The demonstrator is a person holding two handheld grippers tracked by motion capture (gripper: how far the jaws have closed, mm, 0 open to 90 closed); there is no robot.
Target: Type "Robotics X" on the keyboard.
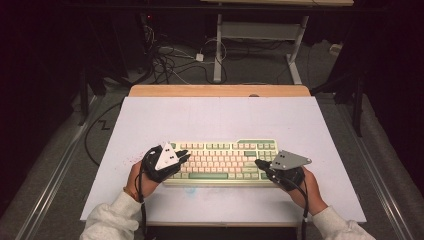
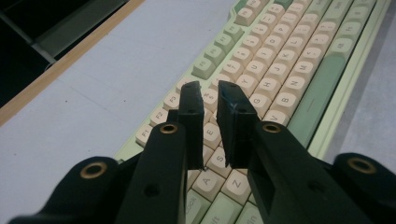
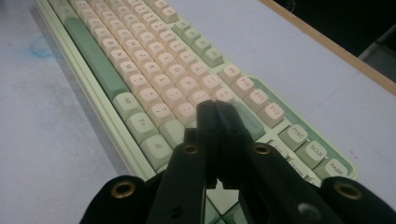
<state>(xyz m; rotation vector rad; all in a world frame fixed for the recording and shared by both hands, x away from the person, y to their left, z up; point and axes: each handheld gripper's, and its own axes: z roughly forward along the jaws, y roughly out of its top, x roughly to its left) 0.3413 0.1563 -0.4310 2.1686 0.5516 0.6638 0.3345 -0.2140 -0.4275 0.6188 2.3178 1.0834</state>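
On the white table top [image 1: 215, 117], in the high view: a pale green keyboard [image 1: 222, 161] with cream keys, lying near the person's edge. At its left end, the left gripper [image 1: 184, 156], held in the left hand [image 1: 136, 177], black tips over the leftmost keys. At its right end, the right gripper [image 1: 259, 163], held in the right hand [image 1: 307, 186], tips over the right part of the key field. Jaw gaps too small to judge from here. Whether any tip touches a key: cannot tell.

Along the left gripper [image 2: 211, 100], in the left gripper view: two black jaws a little apart, a narrow gap between the pads, cream keys visible through it. Nothing between the pads, nothing clamped. Tips above the upper letter rows at the keyboard's [image 2: 299, 60] left side; below them the keys E, A and Z. Long green space bar [image 2: 322, 84] to the right of the jaws.

Along the right gripper [image 3: 215, 109], in the right gripper view: jaws together, pads pressed against each other, nothing between them. Tips over the cream keys close to the large green key on the keyboard's [image 3: 154, 70] right side, the F-key row just beyond. Contact with the keys not clear.
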